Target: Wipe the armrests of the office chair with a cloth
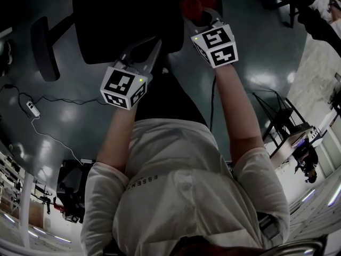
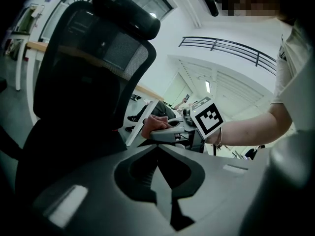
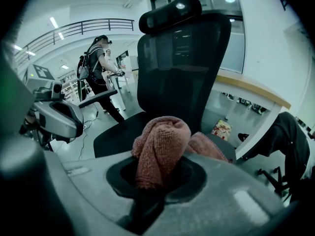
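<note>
Head view: office chair (image 1: 120, 20) fills the top centre, dark seat and back. One armrest (image 1: 45, 47) sits upper left, bare, well apart from both tools. Left hand-held gripper (image 1: 145, 53) hangs over the seat's near edge, centre-left. Right hand-held gripper (image 1: 204, 19) is upper centre-right with the cloth (image 1: 191, 4) bunched red at its tip, just beside the seat's right edge. Grey floor (image 1: 256, 52) all round.

Left gripper view: left hand-held gripper (image 2: 158, 183) has its jaws together, nothing between them. Chair back (image 2: 83, 73) fills the left. Right hand-held gripper (image 2: 170, 132) shows centre frame with the cloth (image 2: 155, 124) at its tip.

Right gripper view: right hand-held gripper (image 3: 147, 195) is clamped on the cloth (image 3: 162, 146), a pink terry wad bulging up out of the jaws at lower centre. The grey pad just behind it, right of centre, looks like the near armrest (image 3: 235, 154). The cloth's tail seems to lie on it, but contact is not certain. Chair back (image 3: 182, 58) stands behind.

Handling, my read: the cloth is light, soft and floppy, and it folds over itself. Grip the bunched middle so a fat pad sticks out to rub with, since loose ends will drag. The armrest pad looks firm, and the chair may roll or swivel under a push, so the free gripper could steady it.
</note>
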Available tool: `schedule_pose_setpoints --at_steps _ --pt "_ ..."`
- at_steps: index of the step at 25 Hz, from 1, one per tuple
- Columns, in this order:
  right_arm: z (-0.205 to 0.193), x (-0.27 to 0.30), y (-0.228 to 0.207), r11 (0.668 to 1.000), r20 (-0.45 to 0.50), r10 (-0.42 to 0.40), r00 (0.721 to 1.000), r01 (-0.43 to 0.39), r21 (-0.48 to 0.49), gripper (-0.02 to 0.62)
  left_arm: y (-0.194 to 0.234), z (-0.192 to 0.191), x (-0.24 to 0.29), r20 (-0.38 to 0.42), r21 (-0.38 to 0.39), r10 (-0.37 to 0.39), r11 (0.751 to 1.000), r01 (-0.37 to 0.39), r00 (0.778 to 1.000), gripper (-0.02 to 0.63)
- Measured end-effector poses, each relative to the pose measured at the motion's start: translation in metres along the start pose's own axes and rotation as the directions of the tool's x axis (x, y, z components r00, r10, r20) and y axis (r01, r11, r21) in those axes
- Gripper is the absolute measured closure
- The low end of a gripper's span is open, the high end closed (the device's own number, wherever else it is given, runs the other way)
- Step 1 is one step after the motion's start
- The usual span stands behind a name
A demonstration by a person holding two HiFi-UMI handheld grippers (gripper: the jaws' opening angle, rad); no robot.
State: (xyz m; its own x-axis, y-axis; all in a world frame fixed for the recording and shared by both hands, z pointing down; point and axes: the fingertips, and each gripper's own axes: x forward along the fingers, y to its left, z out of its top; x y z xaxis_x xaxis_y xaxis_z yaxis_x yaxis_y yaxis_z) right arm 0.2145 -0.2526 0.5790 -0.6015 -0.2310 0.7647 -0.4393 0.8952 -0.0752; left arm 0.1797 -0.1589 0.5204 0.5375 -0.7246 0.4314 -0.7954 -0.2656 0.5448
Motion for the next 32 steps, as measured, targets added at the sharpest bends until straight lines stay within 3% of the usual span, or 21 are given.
schedule_pose_setpoints --at_steps 11,21,26,32 --pt "-0.050 -0.041 0.053 1.000 -0.019 0.001 1.000 -0.001 0.001 0.545 -0.040 -0.045 -0.027 0.027 -0.005 0.014 1.000 -0.014 1.000 0.589" --pt "-0.109 -0.086 0.111 0.998 -0.072 0.063 0.995 -0.064 -0.012 0.545 -0.081 -0.072 -0.071 0.070 0.010 0.058 0.998 -0.059 0.996 0.589" --pt "-0.090 -0.124 0.128 0.998 0.049 0.056 0.997 -0.055 -0.029 0.545 -0.094 -0.054 -0.111 0.128 0.050 0.118 0.991 -0.126 0.985 0.589" --pt "-0.030 -0.139 0.149 0.994 0.169 0.092 0.981 -0.081 -0.074 0.545 -0.072 -0.014 -0.172 0.228 0.065 0.236 0.964 -0.257 0.945 0.589"
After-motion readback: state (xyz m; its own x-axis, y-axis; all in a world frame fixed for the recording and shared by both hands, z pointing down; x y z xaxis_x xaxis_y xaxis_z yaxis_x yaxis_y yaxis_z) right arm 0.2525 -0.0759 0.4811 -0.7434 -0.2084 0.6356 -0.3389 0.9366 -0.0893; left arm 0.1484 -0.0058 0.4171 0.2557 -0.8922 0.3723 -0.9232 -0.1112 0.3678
